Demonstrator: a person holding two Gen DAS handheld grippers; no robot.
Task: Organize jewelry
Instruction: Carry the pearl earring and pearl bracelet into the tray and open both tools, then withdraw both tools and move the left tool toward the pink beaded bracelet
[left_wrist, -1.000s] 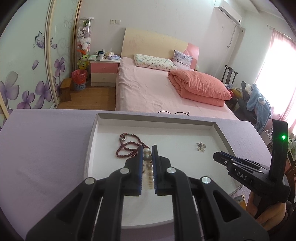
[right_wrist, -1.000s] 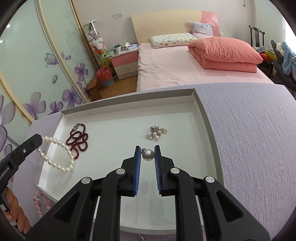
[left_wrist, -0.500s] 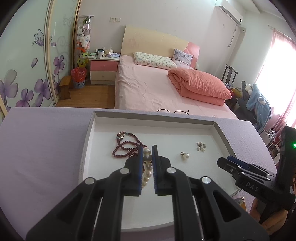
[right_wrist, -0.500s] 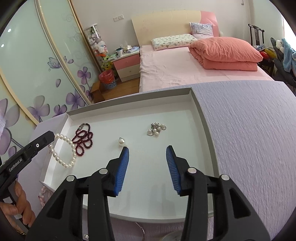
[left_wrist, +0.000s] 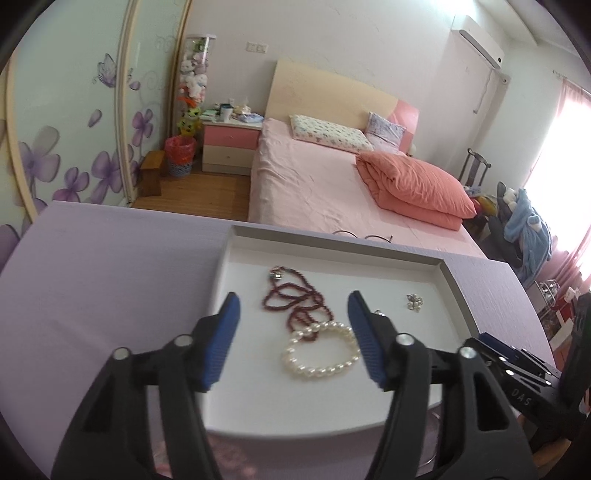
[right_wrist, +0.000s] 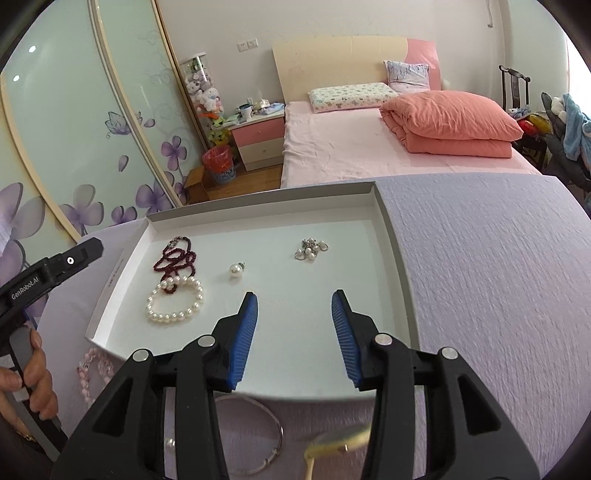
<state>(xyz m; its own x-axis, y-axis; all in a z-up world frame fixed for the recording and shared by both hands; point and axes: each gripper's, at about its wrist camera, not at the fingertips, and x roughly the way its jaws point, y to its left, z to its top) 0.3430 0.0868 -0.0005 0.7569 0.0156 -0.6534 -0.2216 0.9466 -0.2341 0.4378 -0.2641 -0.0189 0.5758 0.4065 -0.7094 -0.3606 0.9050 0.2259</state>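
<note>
A shallow white tray (left_wrist: 448, 280) (right_wrist: 391, 236) lies on a lilac table. In it lie a white pearl bracelet (left_wrist: 320, 350) (right_wrist: 173, 300), partly over a dark red bead necklace (left_wrist: 295, 300) (right_wrist: 176, 258), a single pearl earring (right_wrist: 235, 270) and a small silver-and-pearl cluster (left_wrist: 414, 302) (right_wrist: 311, 249). My left gripper (left_wrist: 293, 338) is open and empty, just above the pearl bracelet. My right gripper (right_wrist: 294, 332) is open and empty over the tray's near middle.
On the table in front of the tray lie a pink bead bracelet (right_wrist: 90, 373), a silver bangle (right_wrist: 258, 439), a small loose pearl (right_wrist: 170, 442) and a gold ring-shaped piece (right_wrist: 332, 443). A pink bed (right_wrist: 369, 151) stands beyond the table's far edge.
My left gripper has opened and dropped the pearl bracelet onto the tray beside the red necklace. My right gripper let go of the pearl earring, which now lies in the tray, and opened wider.
</note>
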